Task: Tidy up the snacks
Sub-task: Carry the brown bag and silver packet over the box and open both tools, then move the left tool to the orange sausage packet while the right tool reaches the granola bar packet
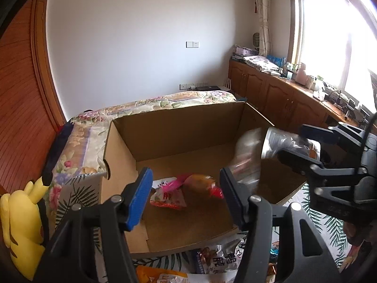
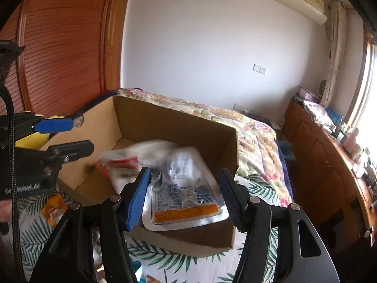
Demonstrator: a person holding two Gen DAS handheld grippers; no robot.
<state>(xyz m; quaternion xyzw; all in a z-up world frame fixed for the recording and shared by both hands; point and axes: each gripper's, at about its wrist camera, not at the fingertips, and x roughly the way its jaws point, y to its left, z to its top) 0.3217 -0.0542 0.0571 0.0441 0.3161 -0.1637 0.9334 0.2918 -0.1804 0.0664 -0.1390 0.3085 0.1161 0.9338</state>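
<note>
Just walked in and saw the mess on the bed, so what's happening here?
Someone is sorting snacks into a cardboard box on the bed. The right tool is open over the box, with a silver pouch blurred between its fingers, apparently dropping. The left tool hangs open and empty. Two packets lie inside; more wait outside.

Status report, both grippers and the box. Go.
Left gripper open, empty. Right gripper open, silver snack pouch dropping over cardboard box. Nothing blocking.
</note>
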